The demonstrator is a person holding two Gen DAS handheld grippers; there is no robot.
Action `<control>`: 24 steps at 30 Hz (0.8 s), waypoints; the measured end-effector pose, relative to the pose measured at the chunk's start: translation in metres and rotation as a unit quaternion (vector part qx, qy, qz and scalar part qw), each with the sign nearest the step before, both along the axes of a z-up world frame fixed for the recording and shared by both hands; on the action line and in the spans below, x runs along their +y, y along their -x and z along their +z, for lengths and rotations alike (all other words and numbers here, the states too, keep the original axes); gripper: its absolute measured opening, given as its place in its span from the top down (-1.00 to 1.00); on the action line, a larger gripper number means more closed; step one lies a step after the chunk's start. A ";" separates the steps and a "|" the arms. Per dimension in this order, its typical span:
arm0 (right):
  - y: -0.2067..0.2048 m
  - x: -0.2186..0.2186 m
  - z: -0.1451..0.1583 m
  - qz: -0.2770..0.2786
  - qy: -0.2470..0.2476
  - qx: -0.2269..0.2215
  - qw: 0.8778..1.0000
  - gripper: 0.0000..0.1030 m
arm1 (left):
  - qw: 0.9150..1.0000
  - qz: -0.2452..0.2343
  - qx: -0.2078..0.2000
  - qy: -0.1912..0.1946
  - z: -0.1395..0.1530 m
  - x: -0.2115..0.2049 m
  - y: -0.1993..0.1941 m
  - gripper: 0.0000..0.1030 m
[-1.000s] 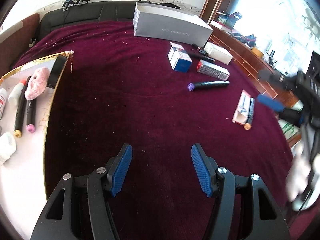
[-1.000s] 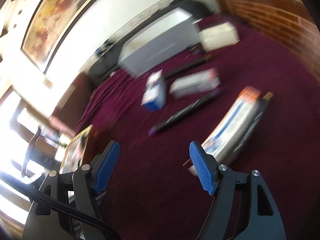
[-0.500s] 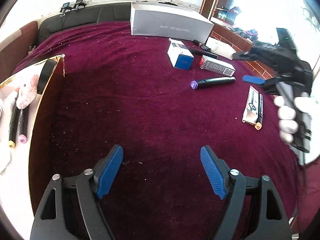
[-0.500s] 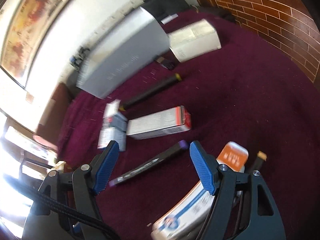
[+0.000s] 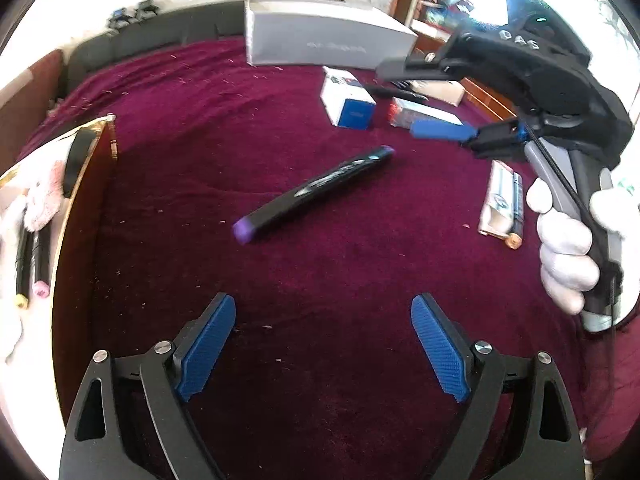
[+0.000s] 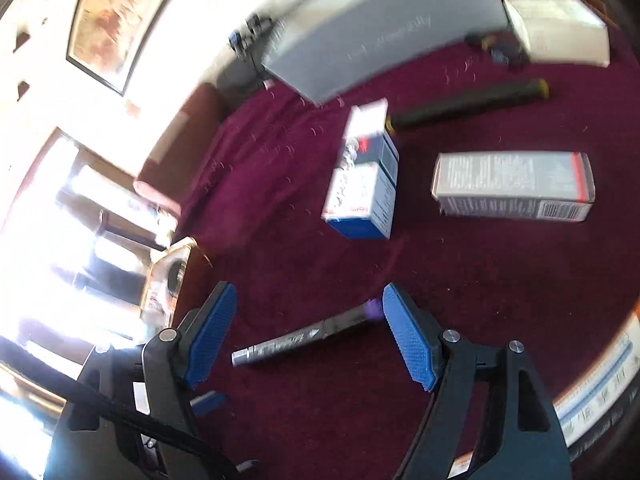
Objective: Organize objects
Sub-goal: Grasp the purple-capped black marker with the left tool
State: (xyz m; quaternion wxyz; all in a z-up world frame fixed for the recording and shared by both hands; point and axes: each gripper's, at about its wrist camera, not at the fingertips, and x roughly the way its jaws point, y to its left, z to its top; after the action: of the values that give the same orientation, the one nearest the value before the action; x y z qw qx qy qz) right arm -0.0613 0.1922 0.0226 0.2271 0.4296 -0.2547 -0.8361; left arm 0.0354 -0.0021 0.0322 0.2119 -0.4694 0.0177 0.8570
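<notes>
Looking down my left gripper (image 5: 323, 350), I see its blue-padded jaws opening wide with only the dark red velvet cloth (image 5: 280, 120) between them. A black marker with purple end caps (image 5: 316, 194) lies slanted on the cloth ahead of the jaws, apart from both pads. At the left edge sits a white tray with a gold rim (image 5: 60, 216), holding a fluffy pink puff (image 5: 42, 196) and two dark markers (image 5: 32, 264) side by side. My right gripper (image 5: 440, 130) reaches in from the right, gripped by a white-gloved hand (image 5: 568, 248); its jaws are also opening. Below it a white tube-shaped packet and a dark pen with an orange tip (image 5: 506, 204) lie together.

Through the right wrist view, the same purple-capped marker lies low between the blue pads, its purple end just beside the right-hand pad, though blur keeps me from telling whether they touch; neither pad presses on it. Beyond stand a small blue and white carton (image 6: 366, 176) and a long grey carton with a red band (image 6: 514, 186), well apart from the jaws. Farther back are another dark marker with a yellow tip (image 6: 468, 102), a large grey box (image 6: 384, 24) and a white box (image 6: 558, 30)
</notes>
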 end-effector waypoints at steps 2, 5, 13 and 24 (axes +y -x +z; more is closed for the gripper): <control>-0.015 0.017 0.014 -0.040 -0.030 0.040 0.998 -0.49 | 0.999 -0.010 0.029 0.009 0.017 0.006 0.003 -0.66; -0.035 0.057 0.019 -0.098 -0.003 0.068 0.993 -0.54 | 0.990 -0.040 0.103 0.086 0.038 0.033 0.012 -0.66; -0.046 0.104 0.017 -0.159 0.045 0.058 0.985 -0.55 | 0.968 -0.100 0.115 0.201 -0.008 0.087 0.064 -0.55; -0.027 0.098 0.008 -0.166 0.027 0.035 0.985 -0.55 | 0.989 -0.080 0.054 0.110 -0.004 0.071 0.044 0.78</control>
State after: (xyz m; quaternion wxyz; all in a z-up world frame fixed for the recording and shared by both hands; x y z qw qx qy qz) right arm -0.0348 0.2901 0.0306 0.1056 0.3453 -0.3370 -0.8695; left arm -0.0087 0.0694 0.0279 0.2259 -0.4396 0.1609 0.8543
